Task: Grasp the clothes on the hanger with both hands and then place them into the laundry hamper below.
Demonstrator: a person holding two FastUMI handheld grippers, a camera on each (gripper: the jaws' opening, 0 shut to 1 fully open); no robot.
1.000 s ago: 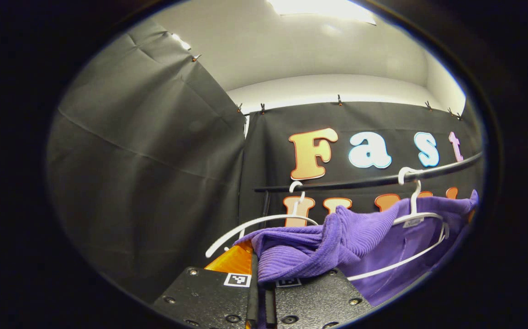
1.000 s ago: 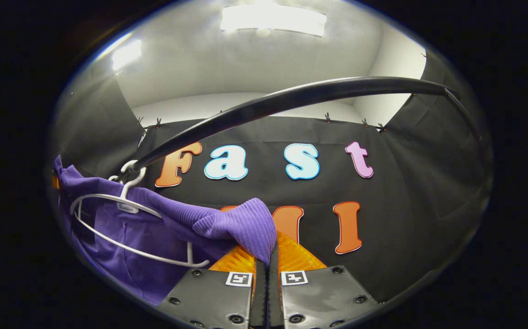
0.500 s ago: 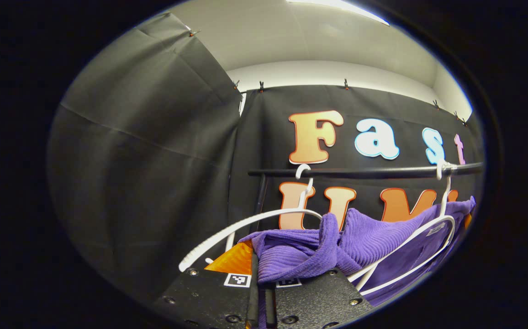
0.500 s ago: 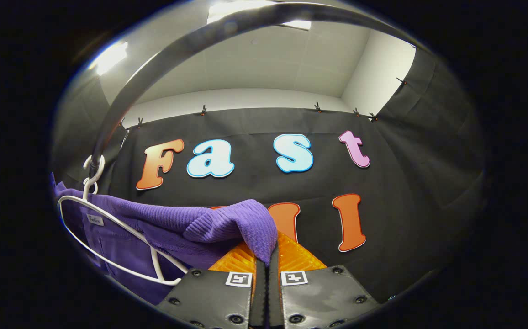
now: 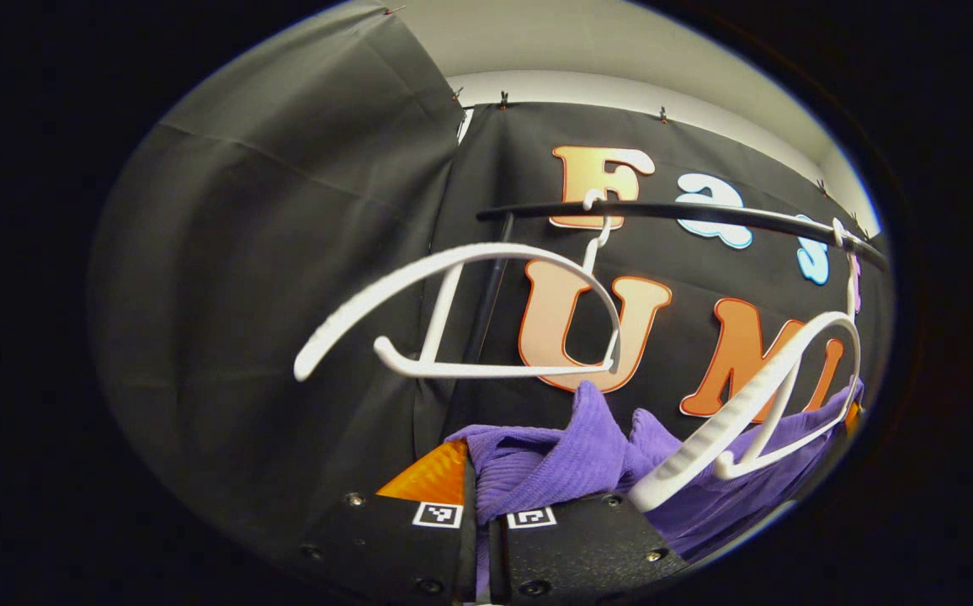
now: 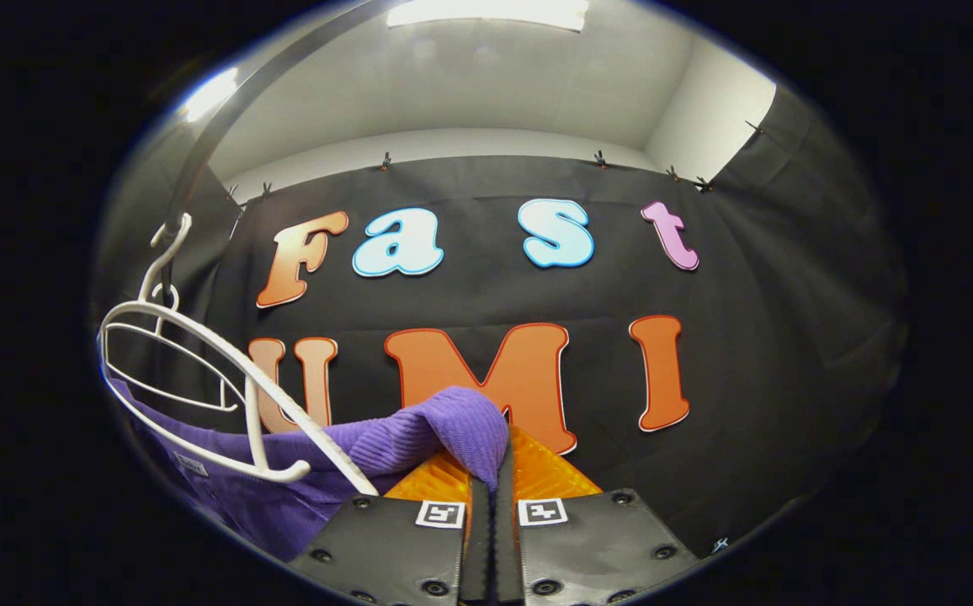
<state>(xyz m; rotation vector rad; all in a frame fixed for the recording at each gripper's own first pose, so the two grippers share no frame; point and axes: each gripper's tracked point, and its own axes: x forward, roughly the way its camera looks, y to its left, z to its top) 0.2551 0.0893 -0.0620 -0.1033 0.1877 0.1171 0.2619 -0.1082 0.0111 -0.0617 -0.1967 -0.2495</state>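
Purple knit garment [image 5: 554, 459] sags below the white hanger [image 5: 747, 412], apparently freed, because left gripper [image 5: 482, 505] and right gripper [image 6: 499, 480] jaws each pinch a fold.

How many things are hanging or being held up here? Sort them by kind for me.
White hangers: 2, near hanger, far hanger
Purple garment: 1, pinched by both tools
Black rail: 1
Tools: 2, left tool, right tool
Total: 6
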